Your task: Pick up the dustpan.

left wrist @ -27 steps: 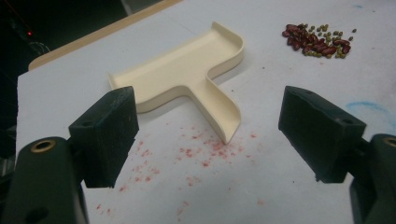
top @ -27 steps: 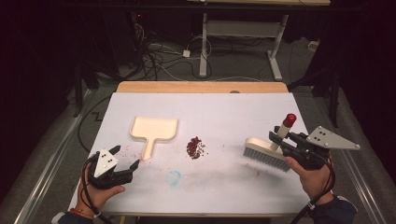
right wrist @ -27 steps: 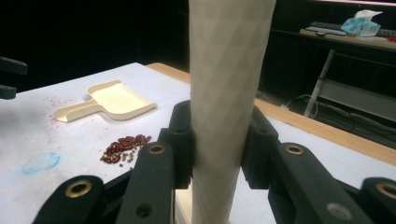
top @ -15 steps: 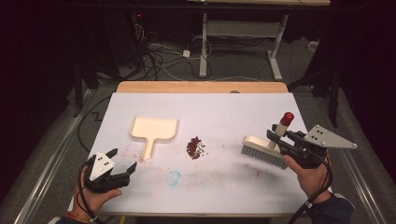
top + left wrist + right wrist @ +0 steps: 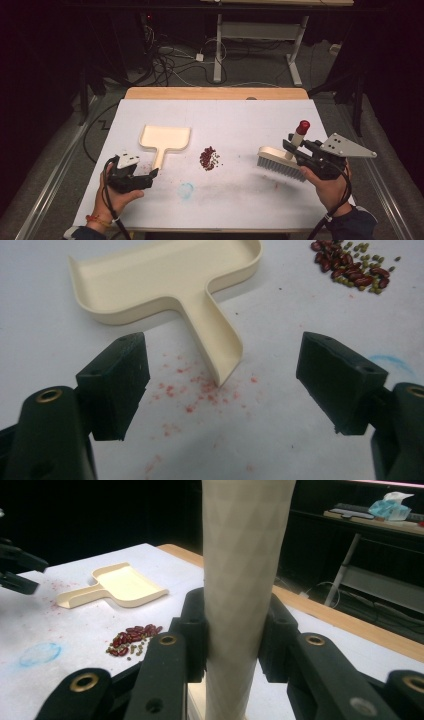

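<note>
A cream dustpan (image 5: 164, 138) lies flat on the white table (image 5: 250, 115), its handle (image 5: 214, 342) pointing toward my left gripper (image 5: 150, 175). That gripper is open, its jaws spread just short of the handle's end with nothing between them. A small pile of red and green beans (image 5: 209, 158) sits mid-table, also seen as beans (image 5: 356, 271) and beans (image 5: 134, 640). My right gripper (image 5: 295, 148) is shut on the cream handle (image 5: 240, 580) of a brush (image 5: 280, 162) with a red tip, whose bristles rest on the table right of the beans.
A blue smudge (image 5: 186, 190) and red speckles (image 5: 200, 390) mark the table near the dustpan handle. A wooden strip (image 5: 215, 93) edges the table's far side. Cables and a desk frame (image 5: 260, 35) lie on the floor beyond.
My left gripper has moved forward and right to the end of the dustpan handle. The right gripper with the brush has shifted slightly left.
</note>
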Available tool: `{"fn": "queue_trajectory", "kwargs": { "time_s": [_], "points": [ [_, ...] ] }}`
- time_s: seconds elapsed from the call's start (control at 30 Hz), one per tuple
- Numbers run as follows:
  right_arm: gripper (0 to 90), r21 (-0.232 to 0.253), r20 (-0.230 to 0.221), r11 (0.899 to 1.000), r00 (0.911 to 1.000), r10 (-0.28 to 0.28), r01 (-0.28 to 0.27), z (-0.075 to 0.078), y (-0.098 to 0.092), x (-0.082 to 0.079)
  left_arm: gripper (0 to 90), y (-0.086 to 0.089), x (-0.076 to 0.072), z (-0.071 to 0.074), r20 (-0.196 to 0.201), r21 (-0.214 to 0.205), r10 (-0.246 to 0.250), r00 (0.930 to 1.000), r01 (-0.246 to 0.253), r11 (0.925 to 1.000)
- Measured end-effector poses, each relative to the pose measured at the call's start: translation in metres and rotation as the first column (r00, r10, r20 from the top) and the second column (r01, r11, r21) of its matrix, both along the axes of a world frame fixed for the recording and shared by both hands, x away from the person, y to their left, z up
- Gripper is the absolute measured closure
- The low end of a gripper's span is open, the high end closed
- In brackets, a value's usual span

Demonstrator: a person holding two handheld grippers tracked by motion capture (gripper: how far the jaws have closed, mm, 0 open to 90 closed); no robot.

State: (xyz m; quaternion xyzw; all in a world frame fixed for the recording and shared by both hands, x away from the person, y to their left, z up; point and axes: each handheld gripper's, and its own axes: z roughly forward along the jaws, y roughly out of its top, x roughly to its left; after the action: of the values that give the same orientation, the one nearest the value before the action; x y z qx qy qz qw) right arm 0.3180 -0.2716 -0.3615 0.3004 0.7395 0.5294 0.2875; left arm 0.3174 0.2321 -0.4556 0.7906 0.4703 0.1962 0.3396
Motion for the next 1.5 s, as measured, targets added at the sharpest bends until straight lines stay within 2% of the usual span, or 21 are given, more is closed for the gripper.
{"fn": "queue_trajectory", "kwargs": {
  "time_s": [0.03,0.07,0.1,0.13,0.23,0.27,0.3,0.37,0.4,0.47,0.57,0.63,0.67,0.73,0.8,1.03,1.2,1.5],
  "points": [
    [69.7,-0.001,-0.002,1.0,1.0,-0.001,0.001,0.0,0.0,0.0,21.3,-0.008,0.013,-0.004,-0.053,0.026,0.017,0.9985,-0.015,0.9995],
    [69.7,-0.001,-0.002,1.0,1.0,-0.001,0.001,0.0,0.0,0.0,21.8,-0.008,0.013,-0.004,-0.053,0.026,0.017,0.9985,-0.015,0.9995],
    [69.7,-0.003,-0.005,1.0,1.0,-0.003,0.003,0.0,0.0,0.0,22.3,-0.015,0.026,-0.008,-0.088,0.063,0.046,0.995,-0.04,0.9972],
    [69.7,-0.004,-0.005,1.0,1.0,-0.003,0.003,0.0,0.0,0.0,23.0,-0.018,0.033,-0.011,-0.103,0.073,0.059,0.993,-0.052,0.996],
    [69.7,-0.002,-0.006,1.0,1.0,-0.001,0.001,-0.001,0.0,0.0,23.5,-0.021,0.045,-0.016,-0.134,0.062,0.06,0.9891,-0.052,0.9967],
    [69.7,-0.004,-0.006,1.0,1.0,-0.002,0.001,-0.001,0.0,0.001,24.8,-0.023,0.05,-0.018,-0.149,0.069,0.065,0.9867,-0.055,0.9961],
    [69.7,-0.004,-0.007,1.0,1.0,-0.001,0.001,-0.001,0.0,0.001,26.1,-0.026,0.059,-0.023,-0.177,0.068,0.081,0.9809,-0.07,0.9952],
    [69.7,-0.004,-0.01,1.0,0.9999,-0.002,0.002,-0.002,-0.001,0.001,28.5,-0.027,0.063,-0.025,-0.19,0.062,0.082,0.9784,-0.071,0.9955],
    [69.7,-0.004,-0.01,1.0,0.9999,-0.002,0.002,-0.002,-0.001,0.001,28.5,-0.028,0.066,-0.027,-0.193,0.07,0.086,0.9775,-0.074,0.9948],
    [69.7,0.001,-0.011,1.0,0.9999,-0.005,0.005,-0.003,-0.001,0.002,32.0,-0.028,0.072,-0.028,-0.193,0.046,0.094,0.9767,-0.087,0.9952],
    [69.7,0.0,-0.005,1.0,1.0,-0.005,0.005,-0.002,-0.001,0.002,38.5,-0.028,0.075,-0.028,-0.195,0.036,0.111,0.9745,-0.106,0.9937],
    [69.7,0.0,-0.009,1.0,1.0,-0.005,0.005,-0.003,-0.001,0.002,44.4,-0.027,0.076,-0.027,-0.198,0.041,0.114,0.9735,-0.108,0.9934],
    [69.7,0.0,-0.012,1.0,0.9999,-0.005,0.005,-0.003,0.0,0.002,48.6,-0.025,0.077,-0.026,-0.207,0.033,0.14,0.9684,-0.136,0.9902],
    [69.7,-0.004,-0.011,1.0,0.9999,-0.004,0.004,-0.003,0.0,0.002,58.0,-0.023,0.077,-0.026,-0.204,0.034,0.146,0.968,-0.142,0.9893],
    [69.7,-0.005,-0.013,1.0,0.9999,0.001,-0.001,-0.003,0.001,0.002,63.4,-0.019,0.076,-0.028,-0.196,0.025,0.146,0.9696,-0.144,0.9893],
    [69.7,-0.008,-0.015,1.0,0.9999,0.007,-0.007,-0.004,0.002,0.002,64.3,-0.019,0.077,-0.026,-0.189,0.04,0.124,0.9742,-0.118,0.9922],
    [69.8,-0.013,-0.011,1.0,0.9999,0.01,-0.01,-0.004,0.001,0.002,64.5,-0.016,0.078,-0.022,-0.197,0.059,0.088,0.9764,-0.078,0.9952],
    [69.7,-0.001,-0.006,1.0,1.0,-0.001,0.001,-0.004,-0.002,0.005,64.5,-0.01,0.074,-0.006,-0.17,0.095,0.061,0.9835,-0.046,0.9944]
  ]
}}
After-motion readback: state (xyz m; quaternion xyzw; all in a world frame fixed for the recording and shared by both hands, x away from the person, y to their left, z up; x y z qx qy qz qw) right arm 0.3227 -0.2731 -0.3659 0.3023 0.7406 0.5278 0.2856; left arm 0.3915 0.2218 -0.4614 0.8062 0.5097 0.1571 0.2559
